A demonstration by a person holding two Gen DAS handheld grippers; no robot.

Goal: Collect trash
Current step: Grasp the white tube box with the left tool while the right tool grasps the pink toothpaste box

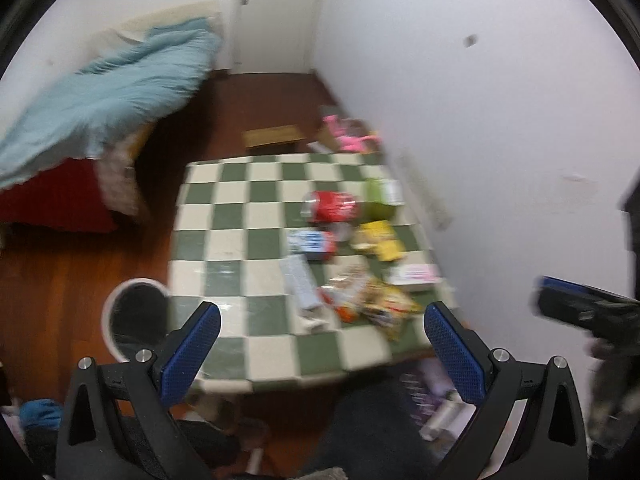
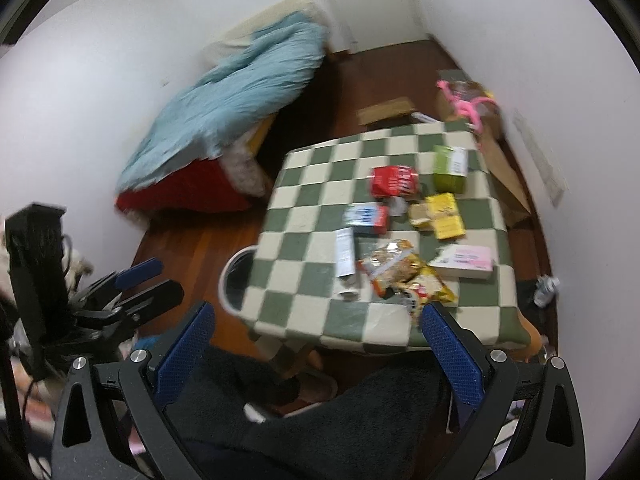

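Both the left gripper (image 1: 322,336) and right gripper (image 2: 316,326) hang wide and empty, short of the desk (image 2: 316,160). Trash pile (image 2: 404,272) sits ahead of the right gripper, bin (image 1: 136,320) beside the left one. Risk: crinkly wrappers slipping out or dragging neighbours off the edge. The pink box (image 2: 466,262) crowds the pile.

Desk (image 2: 304,308) cover: matt checked cloth. Floor (image 1: 60,272): glossy wood. Snack wrappers (image 2: 404,276): shiny plastic. Fingers (image 1: 192,352): textured blue pads.
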